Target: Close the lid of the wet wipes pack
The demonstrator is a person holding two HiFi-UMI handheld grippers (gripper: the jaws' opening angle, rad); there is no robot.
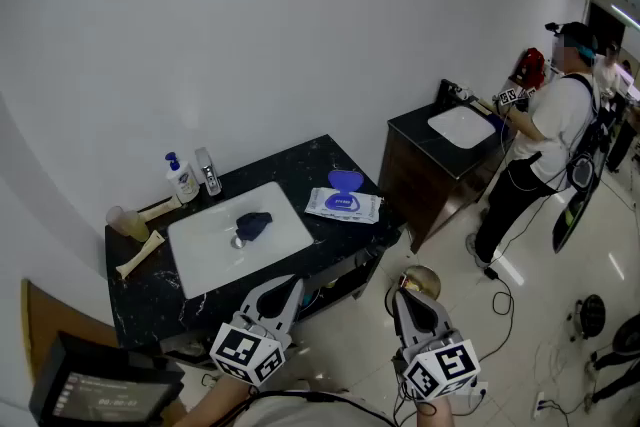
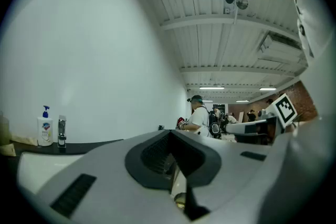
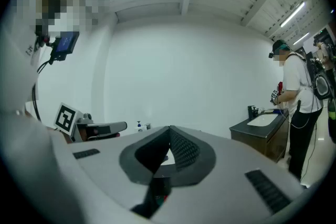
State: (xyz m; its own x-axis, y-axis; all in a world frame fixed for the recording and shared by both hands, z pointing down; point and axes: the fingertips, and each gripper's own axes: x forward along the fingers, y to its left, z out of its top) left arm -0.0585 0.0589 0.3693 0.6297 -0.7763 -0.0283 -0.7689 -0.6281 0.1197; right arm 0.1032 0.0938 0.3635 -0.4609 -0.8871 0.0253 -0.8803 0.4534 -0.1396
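1. black stone-look table (image 1: pixel 300 160) stands against a white wall, with a white rectangular sink (image 1: pixel 200 260) set in its top.
2. flat white wet wipes pack (image 1: pixel 343 206) lies on the table just right of the sink, near the table's right end. its blue oval lid (image 1: pixel 345 181) is flipped open and lies back toward the wall.
3. crumpled dark blue cloth (image 1: pixel 254 225) sits in the sink, by the drain.
4. white soap bottle with a blue pump (image 1: pixel 181 179) and a chrome tap (image 1: pixel 208 171) stand side by side behind the sink.
5. left tongs (image 1: pixel 284 292) are held level in front of the table's near edge, below the sink. jaws are clenched tip to tip with nothing between them.
6. right tongs (image 1: pixel 411 303) are held level off the table's front right corner, over the floor. jaws are clenched and empty.
7. both tongs are well apart from the pack; neither touches it.
8. a person in a white shirt (image 1: pixel 548 120) stands at a second dark table (image 1: pixel 410 130) farther right.
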